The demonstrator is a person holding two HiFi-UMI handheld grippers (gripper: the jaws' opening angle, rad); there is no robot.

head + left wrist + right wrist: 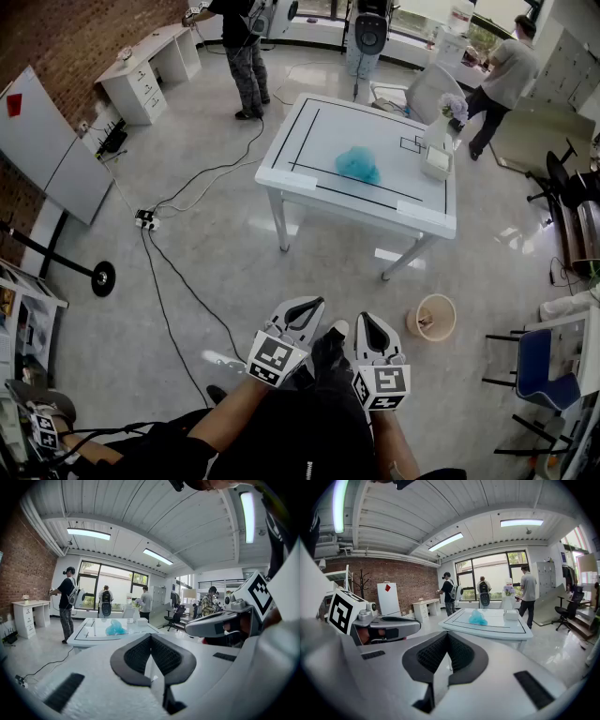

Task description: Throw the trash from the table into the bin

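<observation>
Trash (357, 165) — one crumpled blue bag — lies near the middle of the white table (309, 184), inside the black outline marked on its top. A small white box (436, 162) sits toward the table's right edge, apart from the bag. The bin (431, 317), round and tan, stands on the floor near the table's near right leg. Well short of the table, the left gripper (312, 305) and right gripper (367, 322) are side by side — both clenched on nothing, jaws pressed together.
</observation>
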